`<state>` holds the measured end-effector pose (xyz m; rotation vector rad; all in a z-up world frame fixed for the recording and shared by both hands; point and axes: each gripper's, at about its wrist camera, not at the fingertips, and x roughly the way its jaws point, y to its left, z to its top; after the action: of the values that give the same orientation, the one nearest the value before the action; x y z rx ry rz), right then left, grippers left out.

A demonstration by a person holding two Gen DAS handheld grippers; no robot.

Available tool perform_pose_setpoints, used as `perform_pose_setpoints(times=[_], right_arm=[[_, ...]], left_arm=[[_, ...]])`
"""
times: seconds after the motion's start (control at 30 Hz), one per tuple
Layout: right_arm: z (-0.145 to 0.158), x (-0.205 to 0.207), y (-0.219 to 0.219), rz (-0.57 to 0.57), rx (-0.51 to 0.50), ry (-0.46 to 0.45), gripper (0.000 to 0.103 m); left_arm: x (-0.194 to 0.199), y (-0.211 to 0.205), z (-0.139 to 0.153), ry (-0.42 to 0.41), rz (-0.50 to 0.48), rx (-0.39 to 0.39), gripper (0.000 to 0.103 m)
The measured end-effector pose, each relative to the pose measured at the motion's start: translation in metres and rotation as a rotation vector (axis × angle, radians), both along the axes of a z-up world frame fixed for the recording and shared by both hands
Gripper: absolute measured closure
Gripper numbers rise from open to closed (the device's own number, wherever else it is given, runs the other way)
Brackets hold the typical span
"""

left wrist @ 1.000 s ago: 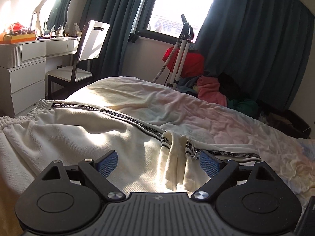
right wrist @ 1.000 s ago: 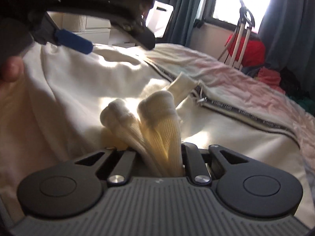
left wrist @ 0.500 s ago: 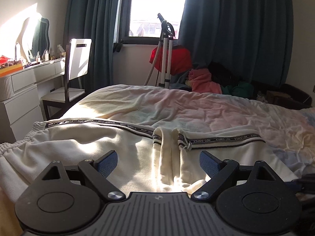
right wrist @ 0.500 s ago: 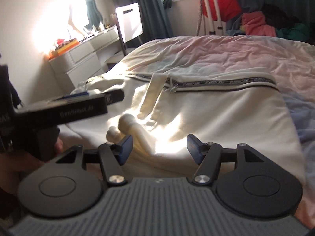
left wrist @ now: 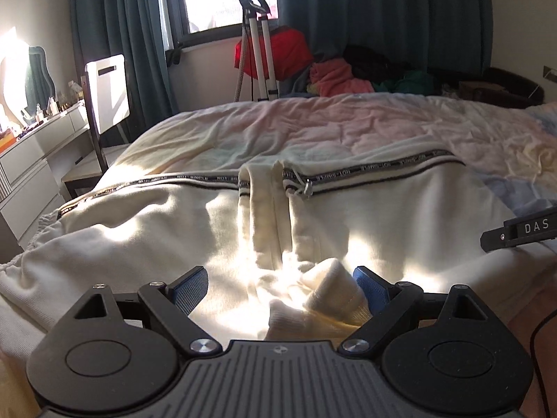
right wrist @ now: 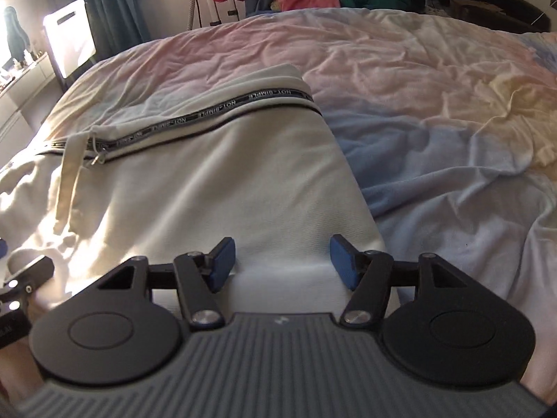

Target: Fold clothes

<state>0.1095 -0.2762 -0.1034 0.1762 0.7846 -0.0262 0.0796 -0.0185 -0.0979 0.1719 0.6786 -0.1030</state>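
A cream garment (left wrist: 365, 216) with a black lettered band (left wrist: 365, 169) lies spread on the bed; it also shows in the right wrist view (right wrist: 216, 188). Its two ribbed cuffs (left wrist: 327, 296) lie bunched on top near me. My left gripper (left wrist: 278, 287) is open, just above the garment, with the cuffs between its blue pads and close to the right pad (left wrist: 369, 291). My right gripper (right wrist: 280, 256) is open and empty over the garment's near right edge.
The bed's pink and blue cover (right wrist: 435, 104) stretches to the right and beyond. A white dresser (left wrist: 31, 160) and chair (left wrist: 104, 94) stand to the left. A clothes pile (left wrist: 337, 76) and a steamer stand (left wrist: 257, 52) sit by the window.
My right gripper opened, let go of the cuffs and swung right to the garment's edge. My left gripper moved nearer, so the cuffs now lie between its fingers.
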Motion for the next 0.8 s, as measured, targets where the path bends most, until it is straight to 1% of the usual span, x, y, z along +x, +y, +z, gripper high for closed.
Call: perform_pose_setpoints(times=[0.07,0.23,0.33,0.4,0.5,0.53,0.57,0.7,0.73,0.8], right_arm=[[-0.005,0.001,0.0,-0.005,-0.016,0.018,0.04],[-0.018,0.004,0.001,-0.017,-0.057,0.065,0.04],[-0.019,0.003,-0.001,-0.022,-0.051,0.071,0.04],[-0.018,0.003,-0.003,-0.024,-0.039,0.069,0.04],[-0.018,0.001,-0.003,-0.024,-0.038,0.068,0.04],[-0.018,0.001,-0.003,-0.024,-0.037,0.068,0.04],[-0.017,0.001,-0.003,-0.024,-0.037,0.067,0.04],[-0.018,0.001,-0.002,-0.028,-0.039,0.069,0.04],[-0.018,0.001,-0.001,-0.028,-0.04,0.07,0.039],[-0.018,0.001,0.0,-0.029,-0.044,0.07,0.039]], left_arm=[[0.002,0.001,-0.004,0.028,0.004,-0.007,0.011],[-0.002,0.006,0.001,0.025,0.017,-0.032,0.011],[-0.007,0.019,0.014,0.014,0.036,-0.099,0.011],[-0.013,0.035,0.027,0.001,0.07,-0.178,0.01],[-0.029,0.078,0.049,-0.052,0.22,-0.316,0.005],[-0.035,0.098,0.055,-0.068,0.285,-0.378,0.001],[-0.04,0.118,0.057,-0.07,0.36,-0.442,0.0],[-0.058,0.203,0.05,-0.024,0.707,-0.708,0.0],[-0.061,0.218,0.046,-0.008,0.769,-0.763,0.0],[-0.066,0.238,0.034,0.031,0.848,-0.856,0.0]])
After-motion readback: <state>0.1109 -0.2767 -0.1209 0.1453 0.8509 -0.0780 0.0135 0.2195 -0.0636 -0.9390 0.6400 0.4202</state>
